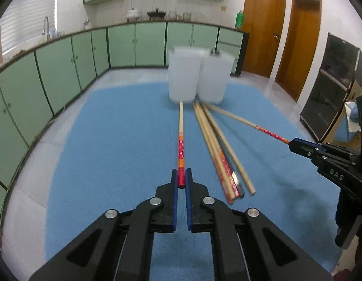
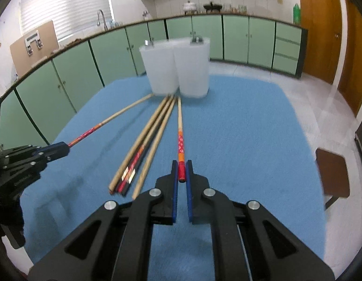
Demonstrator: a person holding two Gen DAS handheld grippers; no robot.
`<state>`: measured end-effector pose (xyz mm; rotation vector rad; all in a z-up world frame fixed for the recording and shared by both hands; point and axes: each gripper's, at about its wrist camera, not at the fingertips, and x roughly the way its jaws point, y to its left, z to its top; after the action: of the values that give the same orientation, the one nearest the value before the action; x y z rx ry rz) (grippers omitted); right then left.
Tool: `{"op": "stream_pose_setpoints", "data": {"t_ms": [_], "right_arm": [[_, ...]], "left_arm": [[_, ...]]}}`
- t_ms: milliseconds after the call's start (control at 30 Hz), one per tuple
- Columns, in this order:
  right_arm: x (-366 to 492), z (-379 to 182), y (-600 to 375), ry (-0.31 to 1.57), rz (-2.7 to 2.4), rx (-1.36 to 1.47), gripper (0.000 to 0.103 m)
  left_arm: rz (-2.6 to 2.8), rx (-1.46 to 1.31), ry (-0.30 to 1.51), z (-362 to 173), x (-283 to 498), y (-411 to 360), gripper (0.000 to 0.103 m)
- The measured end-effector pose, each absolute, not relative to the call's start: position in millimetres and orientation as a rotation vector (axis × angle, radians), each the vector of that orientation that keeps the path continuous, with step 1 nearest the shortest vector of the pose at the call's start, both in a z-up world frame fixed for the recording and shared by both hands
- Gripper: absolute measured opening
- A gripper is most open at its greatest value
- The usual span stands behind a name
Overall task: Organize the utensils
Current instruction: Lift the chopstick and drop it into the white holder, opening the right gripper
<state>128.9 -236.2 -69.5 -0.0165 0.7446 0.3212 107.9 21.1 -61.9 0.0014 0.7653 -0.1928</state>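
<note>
My left gripper (image 1: pixel 181 179) is shut on the red end of a chopstick (image 1: pixel 181 138) whose tip points at two white translucent holders (image 1: pixel 183 76). My right gripper (image 2: pixel 181 171) is shut on the red end of another chopstick (image 2: pixel 180 128), tip near the holders (image 2: pixel 192 68). Each gripper shows in the other's view: the right one (image 1: pixel 295 144) and the left one (image 2: pixel 61 148), each with its chopstick. A loose bundle of several chopsticks (image 1: pixel 218 149) lies on the blue mat between them and also shows in the right wrist view (image 2: pixel 143 147).
The blue mat (image 1: pixel 110 140) covers a table. Green cabinets (image 1: pixel 64 65) line the room behind. A brown stool (image 2: pixel 333 175) stands right of the table. A dark cabinet (image 1: pixel 330 86) and wooden doors (image 1: pixel 262 28) are at the right.
</note>
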Motion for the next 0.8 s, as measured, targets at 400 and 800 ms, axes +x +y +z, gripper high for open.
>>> {"op": "stream_pose_setpoints", "data": {"t_ms": [400,800], "right_arm": [[158,17,-236,0.599,0.383,-0.033,0.005],[222,89,-225,0.555,0.444,-0.078,0.005]], "left_arm": [[-0.229,0.027,0.556,28,114,22,0.006],[-0.3,0.053,0.486,76,174,9,0.006]]}}
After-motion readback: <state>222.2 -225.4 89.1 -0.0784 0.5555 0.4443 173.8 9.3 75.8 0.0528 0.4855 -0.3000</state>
